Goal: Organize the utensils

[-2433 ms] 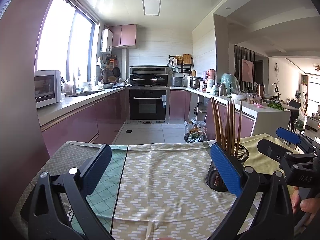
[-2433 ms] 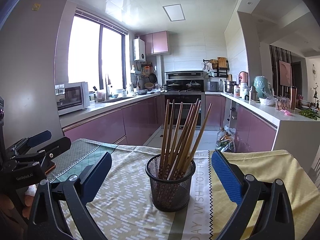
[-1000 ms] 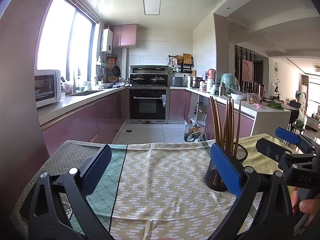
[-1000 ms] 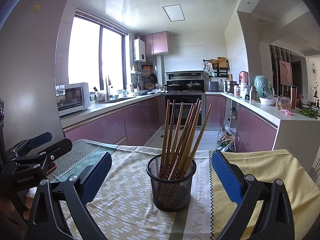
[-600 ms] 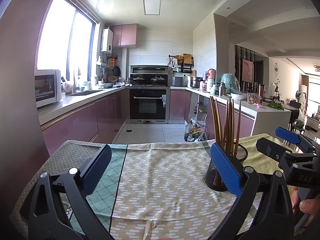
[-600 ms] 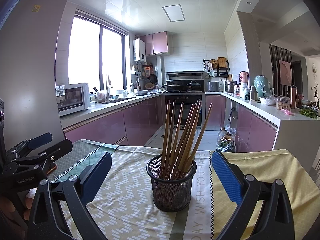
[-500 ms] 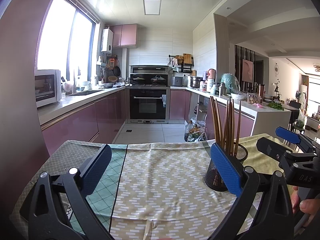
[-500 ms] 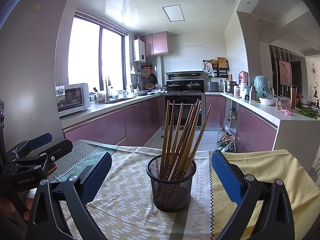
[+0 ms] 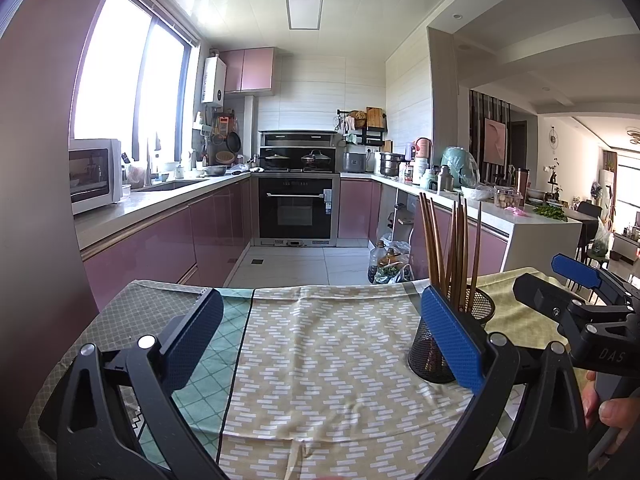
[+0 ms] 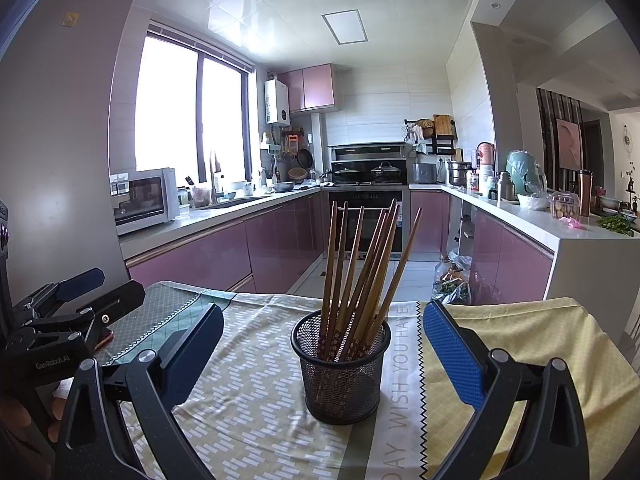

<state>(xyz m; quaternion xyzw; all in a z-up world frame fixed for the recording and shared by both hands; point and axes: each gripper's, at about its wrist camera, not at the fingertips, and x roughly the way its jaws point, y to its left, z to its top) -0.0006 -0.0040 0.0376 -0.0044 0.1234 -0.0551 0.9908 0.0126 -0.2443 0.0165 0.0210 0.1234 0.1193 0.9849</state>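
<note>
A kitchen with glossy pink cabinets (image 10: 208, 256), white tiled walls and a black oven (image 9: 295, 210) lies behind the surface (image 10: 256, 396). A bright window (image 10: 188, 116) sits at about 10 o'clock in the right wrist view, with a white microwave (image 10: 146, 200) on the counter below it. The surface is draped in cloths: a tan one (image 9: 320, 352) printed with short white bricks in a zigzag, a green lattice one (image 9: 208, 364) at its left, and a pale yellow one (image 10: 520, 344) at the right, with a grey band of printed letters between tan and yellow.

A round black wire-mesh cup (image 10: 340, 368) stands upright on the tan cloth. In it a bunch of slim brown wooden chopsticks (image 10: 360, 268) fans out towards 12 and 1 o'clock; their lower ends look speckled through the mesh, though the pattern is too fine to read.

The right tongs (image 10: 320, 344) have their blue ribbed pads wide apart with nothing between them but the cup, which stands ahead of them and seems clear of both pads. The left tongs (image 9: 320, 332) are likewise spread and empty over bare cloth; from that view the cup is at 3 o'clock, partly behind the right-hand pad. Both frames are matte black plastic with silver bolts. A hand (image 9: 616, 404) grips the right handle at the left view's edge.
</note>
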